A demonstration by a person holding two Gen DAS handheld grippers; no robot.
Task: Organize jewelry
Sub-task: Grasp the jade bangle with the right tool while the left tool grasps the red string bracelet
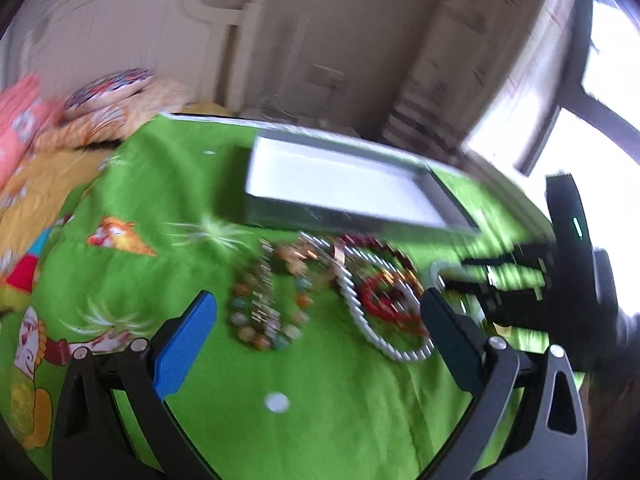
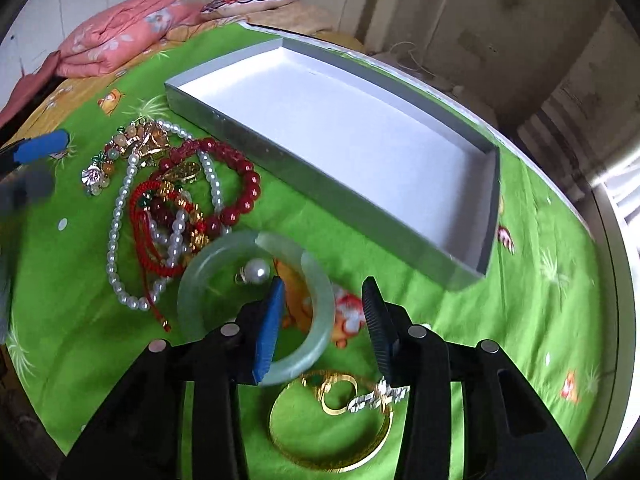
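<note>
Bangle of pale green jade (image 2: 320,292) flat on green cloth (image 2: 540,320), right side of its rim standing between the jaws of the right gripper (image 2: 323,280): blue pad inside the ring, black pad outside, a gap showing on either side. Partly open, then, and gripping nothing yet. Loose pearl (image 2: 257,270) lying inside the ring, gold hoop (image 2: 332,452) just near of it. Silver-walled tray (image 2: 320,196) bare and white inside, far and right of the bangle, long axis running far left to near right. Left gripper (image 1: 318,300) wide open over the bead tangle (image 2: 180,200) to the left, holding nothing. Right hand plainly the nearer to the bangle; likely next, a squeeze on the rim, then a lift away and rightward over the tray's near wall.
</note>
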